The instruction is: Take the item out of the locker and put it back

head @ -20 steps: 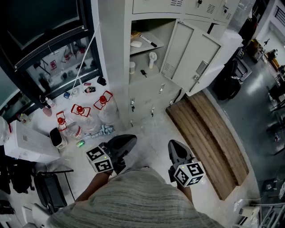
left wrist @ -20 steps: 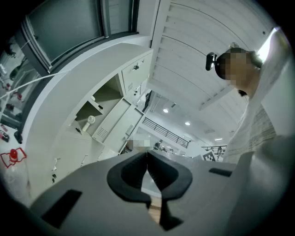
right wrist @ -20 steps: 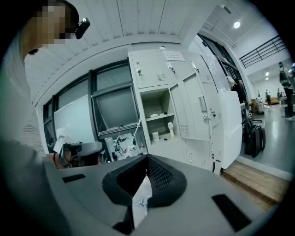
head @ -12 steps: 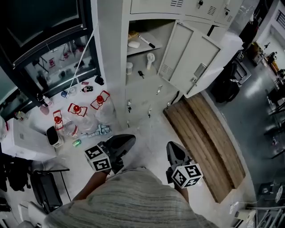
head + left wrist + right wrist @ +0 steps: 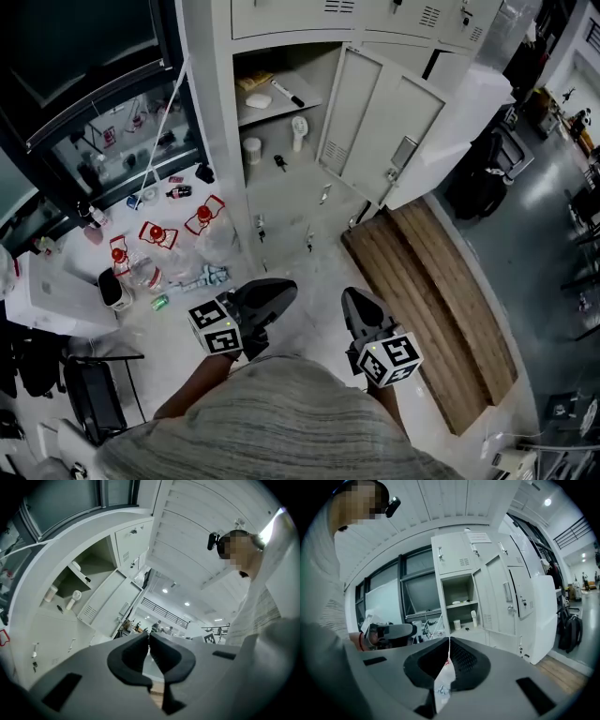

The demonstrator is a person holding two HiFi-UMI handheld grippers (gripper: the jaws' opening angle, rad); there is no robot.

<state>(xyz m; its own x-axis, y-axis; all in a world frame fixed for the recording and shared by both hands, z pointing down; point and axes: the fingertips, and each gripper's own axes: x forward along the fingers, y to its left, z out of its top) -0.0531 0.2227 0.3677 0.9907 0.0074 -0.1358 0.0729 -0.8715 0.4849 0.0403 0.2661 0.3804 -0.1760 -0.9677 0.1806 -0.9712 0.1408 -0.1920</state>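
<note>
The open locker compartment (image 5: 281, 131) stands ahead, its door (image 5: 375, 122) swung out to the right. On its shelf lie a white oval item (image 5: 258, 100) and a black marker (image 5: 287, 92). Below stand a small white fan (image 5: 299, 131), a white cup (image 5: 251, 150) and a small dark key (image 5: 279, 162). My left gripper (image 5: 281, 289) and right gripper (image 5: 352, 298) hover low in front of my body, far short of the locker. Both are shut with nothing held. The fan (image 5: 474, 618) and the cup (image 5: 457, 624) show beyond the right gripper (image 5: 449, 641). The left gripper (image 5: 149, 637) tilts upward.
A wooden pallet (image 5: 441, 300) lies on the floor right of the locker. Red-capped clear bottles (image 5: 164, 234) and small clutter sit on the floor at the left, near a white box (image 5: 56, 300) and a black chair (image 5: 103, 394). Lower locker doors (image 5: 291, 225) carry keys.
The locker has slid left and lower in the head view. Both grippers stay shut and low by my body, the left one a little further right.
</note>
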